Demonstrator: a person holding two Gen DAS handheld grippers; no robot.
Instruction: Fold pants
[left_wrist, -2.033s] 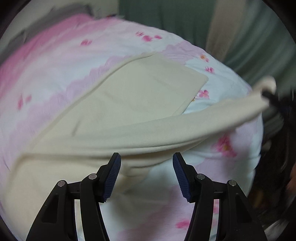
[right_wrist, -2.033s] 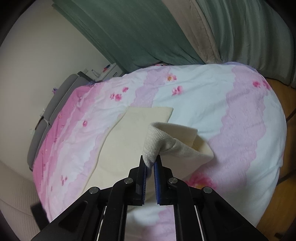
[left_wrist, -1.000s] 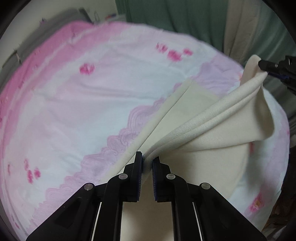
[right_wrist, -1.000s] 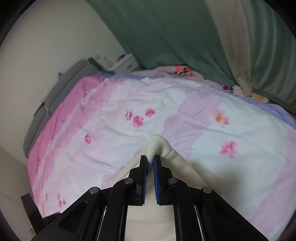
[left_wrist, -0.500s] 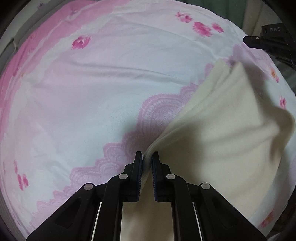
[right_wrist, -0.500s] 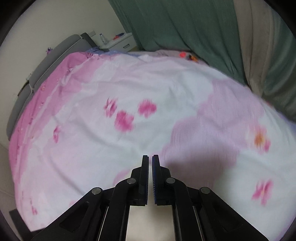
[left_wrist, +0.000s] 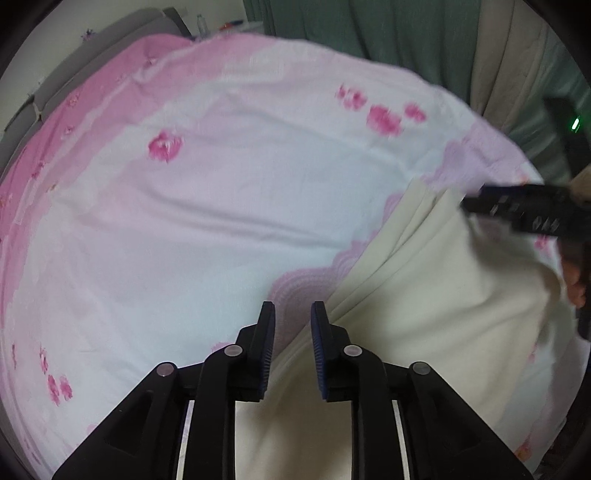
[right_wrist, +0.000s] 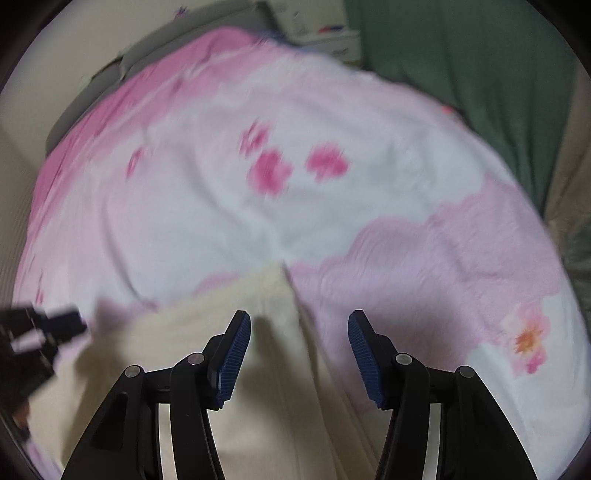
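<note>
The cream pants (left_wrist: 436, 295) lie folded over on the pink floral bedspread (left_wrist: 221, 192), several layers stacked with their edges running up to a far corner. My left gripper (left_wrist: 292, 325) is open and empty, just above the pants' left edge. My right gripper (right_wrist: 299, 332) is open wide and empty above the pants (right_wrist: 207, 354) near their far corner. The right gripper also shows in the left wrist view (left_wrist: 517, 210) over the pants' far end; the left gripper shows at the left edge of the right wrist view (right_wrist: 40, 332).
The bedspread (right_wrist: 258, 206) spreads far and left of the pants. A grey headboard (left_wrist: 92, 51) is at the far left. Green and beige curtains (left_wrist: 406, 33) hang behind the bed, with a white bedside cabinet (right_wrist: 325, 33) in the corner.
Both grippers carried the pants' end over onto the rest, laid it down and opened. The left jaws have parted a little, the right ones wide, and both have lifted off the cloth.
</note>
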